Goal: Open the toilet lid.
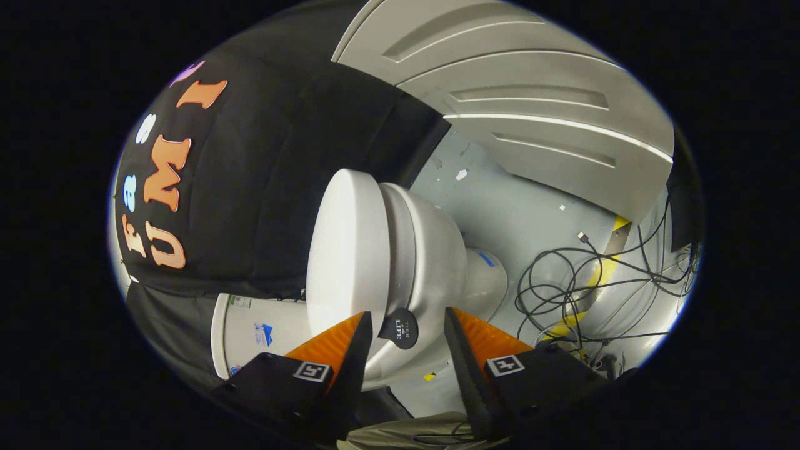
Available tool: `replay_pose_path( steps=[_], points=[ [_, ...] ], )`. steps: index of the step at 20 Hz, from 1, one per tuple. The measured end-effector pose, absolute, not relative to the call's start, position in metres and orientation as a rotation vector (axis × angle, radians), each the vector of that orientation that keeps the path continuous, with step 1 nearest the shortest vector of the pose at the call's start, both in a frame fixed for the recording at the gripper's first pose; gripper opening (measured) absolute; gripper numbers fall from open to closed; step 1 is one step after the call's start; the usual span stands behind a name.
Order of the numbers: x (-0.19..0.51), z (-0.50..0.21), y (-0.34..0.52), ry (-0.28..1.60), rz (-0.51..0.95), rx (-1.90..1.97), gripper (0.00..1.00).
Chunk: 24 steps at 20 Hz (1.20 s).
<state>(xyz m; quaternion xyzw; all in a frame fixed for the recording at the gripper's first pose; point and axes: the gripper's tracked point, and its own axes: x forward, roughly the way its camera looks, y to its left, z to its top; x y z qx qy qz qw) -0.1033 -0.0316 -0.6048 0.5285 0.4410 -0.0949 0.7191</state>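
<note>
While its two fingers stand parted with a clear gap between them, the gripper (406, 325) points at a white toilet (431, 262) seen rolled sideways by the tilted camera. Nothing is clamped in the jaws; a small round dark tab (400, 329) fixed at the rim of the toilet sits in the gap, close to one finger's tip, and whether it touches that finger cannot be told. The fingers taper to wedge-shaped ends with ribbed faces, and each carries a square printed marker on its blocky mount. Just ahead of the fingers, the toilet lid (347, 250) shows as a smooth, glossy white oval disc lying against the seat and bowl, down and closed over the rounded ceramic body. Behind the lid, the toilet's tank (256, 331) appears as a pale boxy form with small stickers, backed by the black cloth wall (262, 175) of the booth, which hangs in soft folds. On the far side of the toilet, a pale grey floor (519, 212) spreads out, matt and scuffed, with loose black cables (562, 287) coiled across it beside a strip of yellow tape (600, 275). Beyond that floor, away from the toilet, rises a light grey panelled door (531, 100) with recessed rectangular mouldings catching the light.
</note>
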Motion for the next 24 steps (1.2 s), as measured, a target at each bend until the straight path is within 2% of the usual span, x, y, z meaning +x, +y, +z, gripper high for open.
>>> replay_pose_path(
  steps=[2, 7, 9, 13, 14, 19, 24],
  points=[
    [-0.106, -0.61, -0.024, 0.996, -0.198, 1.169, 0.74],
    [-0.103, -0.625, -0.015, 1.026, -0.203, 1.169, 0.55],
    [-0.097, -0.622, -0.015, 1.008, -0.226, 1.21, 0.23],
    [-0.096, -0.621, -0.018, 0.982, -0.249, 1.255, 0.16],
    [-0.094, -0.622, -0.016, 0.983, -0.246, 1.261, 0.1],
    [-0.093, -0.605, -0.02, 0.961, -0.273, 1.278, 0.1],
    [-0.076, -0.59, -0.019, 0.935, -0.29, 1.135, 0.08]
  ],
)
